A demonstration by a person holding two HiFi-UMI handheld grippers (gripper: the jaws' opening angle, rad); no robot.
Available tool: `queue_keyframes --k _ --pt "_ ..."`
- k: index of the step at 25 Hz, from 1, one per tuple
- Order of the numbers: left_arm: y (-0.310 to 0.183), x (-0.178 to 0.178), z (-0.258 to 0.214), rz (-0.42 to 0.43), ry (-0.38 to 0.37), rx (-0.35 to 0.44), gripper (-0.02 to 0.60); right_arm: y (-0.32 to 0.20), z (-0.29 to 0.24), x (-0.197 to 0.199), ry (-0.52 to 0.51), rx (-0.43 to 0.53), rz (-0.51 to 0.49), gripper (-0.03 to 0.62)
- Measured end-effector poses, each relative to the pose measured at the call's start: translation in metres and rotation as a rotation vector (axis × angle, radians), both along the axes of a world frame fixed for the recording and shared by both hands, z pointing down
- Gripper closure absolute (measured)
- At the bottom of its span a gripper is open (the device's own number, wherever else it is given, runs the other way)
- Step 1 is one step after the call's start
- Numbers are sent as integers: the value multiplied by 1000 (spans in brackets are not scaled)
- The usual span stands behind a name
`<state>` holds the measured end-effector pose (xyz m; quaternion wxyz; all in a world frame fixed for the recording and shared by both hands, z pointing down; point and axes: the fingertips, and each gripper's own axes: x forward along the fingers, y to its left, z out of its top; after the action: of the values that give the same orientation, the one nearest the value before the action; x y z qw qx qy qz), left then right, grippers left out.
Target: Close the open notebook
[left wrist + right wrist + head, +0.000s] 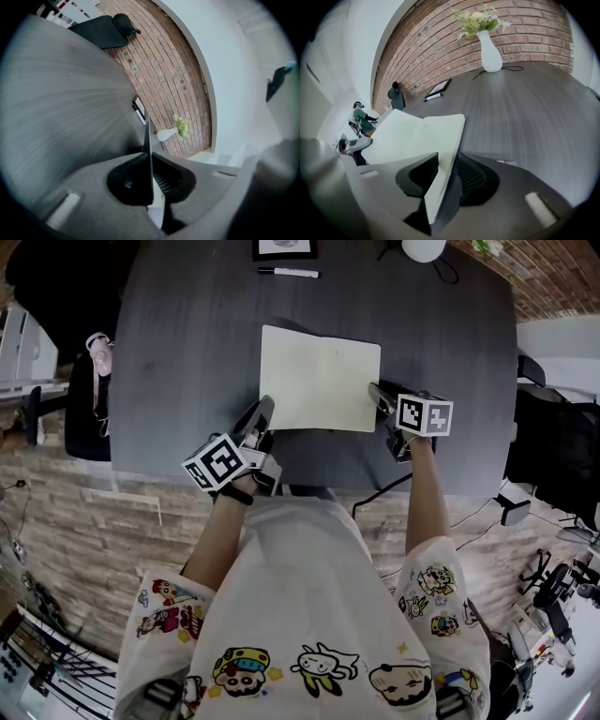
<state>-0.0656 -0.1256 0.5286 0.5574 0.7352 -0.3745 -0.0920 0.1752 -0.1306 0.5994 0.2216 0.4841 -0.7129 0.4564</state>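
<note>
At near edge of table (pixel 178 352), notebook (pixel 321 378) lay open. L gripper (pixel 266 407) pinched its thin left leaf; R gripper (pixel 374 390) clamped thicker right page block. Prob light, floppy pages; best gripped at outer edges.

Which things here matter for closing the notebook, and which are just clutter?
In the job:
- notebook, lying open
- left gripper, shut on the notebook's left edge
- right gripper, jaws over the notebook's right edge

Lying about:
- marker
- framed picture
- vase with flowers
- cable beside the vase
</note>
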Motion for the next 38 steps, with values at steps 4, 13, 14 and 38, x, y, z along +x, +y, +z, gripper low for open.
queue_keyframes --k 4,13,14,38 --pt "0 15 -16 99 -54 62 549 -3 1 5 -48 10 67 462" --pt "-1 43 -34 296 -293 183 540 -2 -29 12 -240 151 280 405" --pt "-2 46 -35 313 -329 194 540 0 -34 13 -253 168 296 405" --pt "20 168 -32 578 -737 458 472 100 -50 56 -348 249 593 411"
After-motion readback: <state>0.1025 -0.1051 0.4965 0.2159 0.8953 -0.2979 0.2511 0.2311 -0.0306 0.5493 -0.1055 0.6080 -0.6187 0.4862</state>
